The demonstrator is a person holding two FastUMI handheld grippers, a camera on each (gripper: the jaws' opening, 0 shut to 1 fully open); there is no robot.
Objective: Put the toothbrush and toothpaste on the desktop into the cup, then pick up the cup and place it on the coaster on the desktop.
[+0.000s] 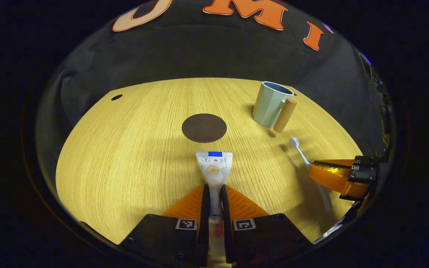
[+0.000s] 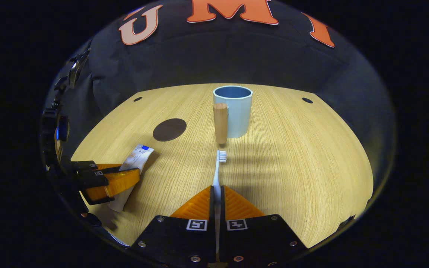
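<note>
My left gripper (image 1: 214,193) is shut on a white toothpaste tube (image 1: 214,167), whose flat end points toward the dark round coaster (image 1: 204,127). My right gripper (image 2: 217,195) is shut on the handle of a white toothbrush (image 2: 220,160), bristles pointing at the cup. The pale blue cup (image 2: 234,111) with a wooden handle (image 2: 220,123) stands upright and empty behind the brush. In the left gripper view the cup (image 1: 270,104) stands at the right rear, and the right gripper (image 1: 335,175) holds the toothbrush (image 1: 299,149) at the right. The right gripper view has the left gripper (image 2: 116,180) with the tube (image 2: 137,158) at the left.
The wooden desktop (image 1: 132,156) has small dark holes near its far corners (image 1: 117,97) (image 2: 307,100). The coaster (image 2: 169,129) lies left of the cup. Black cloth walls close the booth behind the table.
</note>
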